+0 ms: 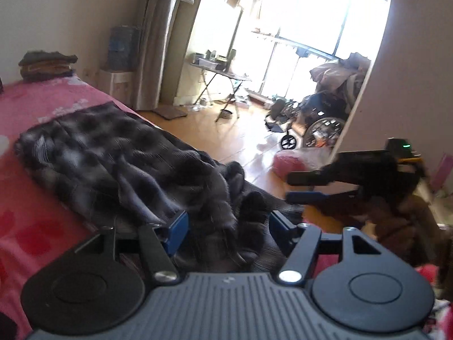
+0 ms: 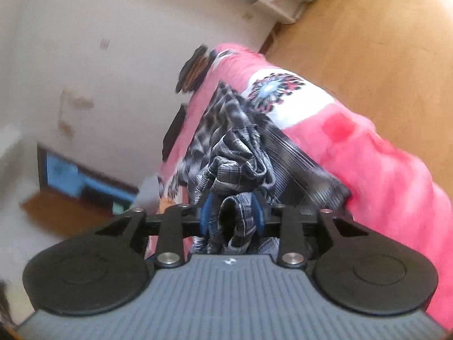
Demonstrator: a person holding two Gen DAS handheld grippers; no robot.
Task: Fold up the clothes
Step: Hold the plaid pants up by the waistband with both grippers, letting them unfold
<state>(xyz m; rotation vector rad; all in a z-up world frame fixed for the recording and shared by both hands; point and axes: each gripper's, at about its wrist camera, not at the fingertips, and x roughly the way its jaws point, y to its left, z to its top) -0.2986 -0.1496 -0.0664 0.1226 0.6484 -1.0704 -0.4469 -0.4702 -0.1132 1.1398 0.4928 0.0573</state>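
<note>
Landmark: the bed, pink cover with red and white patches, filling the left of the left wrist view.
Garment: a grey-and-black checked garment lies spread on the bed near its floor-side edge, one end flat, the near end bunched and spilling toward the edge.
Left gripper: the left gripper hovers over that bunched end, jaws wide; its blue pads stand apart with cloth lying between them, not pressed.
Right gripper, seen from the left: the right gripper hangs past the bed's edge over the floor, jaws a narrow gap apart; blur hides what is in them there.
Right gripper, own view: the right gripper has a rolled fold of the garment bunched between its pads, and the pads sit against the cloth on both sides.
Hard to make out: the right wrist view is tilted and smeared; the garment's far end on the bed is a blur of checks.
Cut off: the garment's near hem drops behind each gripper's body.
Stack: a dark folded stack sits at the bed's far end by the wall.
Beyond the bed: a wheelchair stands by the glaring window, detail washed out.
</note>
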